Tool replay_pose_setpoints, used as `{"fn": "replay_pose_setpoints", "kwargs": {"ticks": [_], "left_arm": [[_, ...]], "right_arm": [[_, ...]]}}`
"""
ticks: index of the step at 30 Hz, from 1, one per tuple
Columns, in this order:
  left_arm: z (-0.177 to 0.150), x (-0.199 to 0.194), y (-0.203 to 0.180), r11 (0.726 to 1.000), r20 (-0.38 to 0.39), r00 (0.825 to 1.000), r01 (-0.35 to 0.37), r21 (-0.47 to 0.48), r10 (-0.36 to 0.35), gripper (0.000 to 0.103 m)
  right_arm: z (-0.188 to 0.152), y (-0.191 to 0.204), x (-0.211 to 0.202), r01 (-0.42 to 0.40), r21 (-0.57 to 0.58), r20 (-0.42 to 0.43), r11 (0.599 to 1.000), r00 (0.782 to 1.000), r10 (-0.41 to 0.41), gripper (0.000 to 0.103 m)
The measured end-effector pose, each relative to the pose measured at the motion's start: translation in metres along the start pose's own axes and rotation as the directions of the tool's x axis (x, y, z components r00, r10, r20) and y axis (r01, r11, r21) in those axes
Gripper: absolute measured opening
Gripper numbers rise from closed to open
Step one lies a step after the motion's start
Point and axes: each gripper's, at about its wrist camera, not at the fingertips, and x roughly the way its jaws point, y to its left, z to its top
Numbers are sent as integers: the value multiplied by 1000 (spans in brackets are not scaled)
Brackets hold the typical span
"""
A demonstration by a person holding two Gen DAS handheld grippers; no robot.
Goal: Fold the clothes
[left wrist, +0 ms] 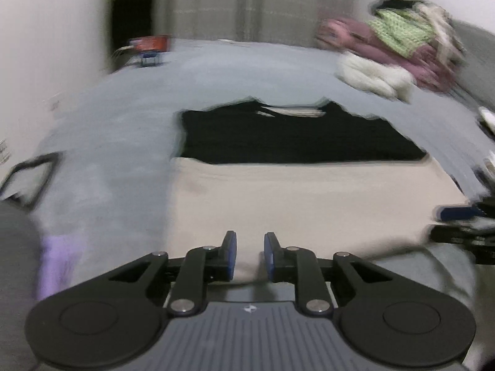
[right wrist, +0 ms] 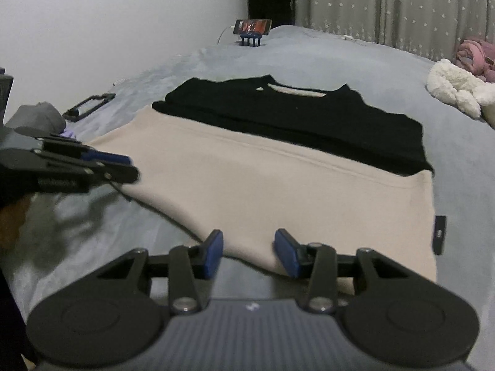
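Both grippers' jaws gape before the shirt

A shirt lies flat on the bed. Behind it at the far edge stands a phone; a heap of clothes, blurred, sits far right.

A bed spread with a grey-blue sheet fills the room, bounded by a plain white wall and grey star-patterned curtains at its far end.
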Motion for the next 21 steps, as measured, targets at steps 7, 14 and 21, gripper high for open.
{"fn": "replay_pose_setpoints", "kwargs": {"ticks": [7,14,21], "left_arm": [[4,-3,52,976,-25,999,-47,-214,43,24],[0,9,50,967,-55,998,7,-254,-22,24],[0,16,46,971,-61,998,8,-241,-24,20]], "right_arm": [[-5,-58,-41,124,210,89,970,985,-145,42],[-22,-103,-60,148,380,66,913,980,-186,39],[-30,-109,-51,75,421,29,904,995,-97,22]]}}
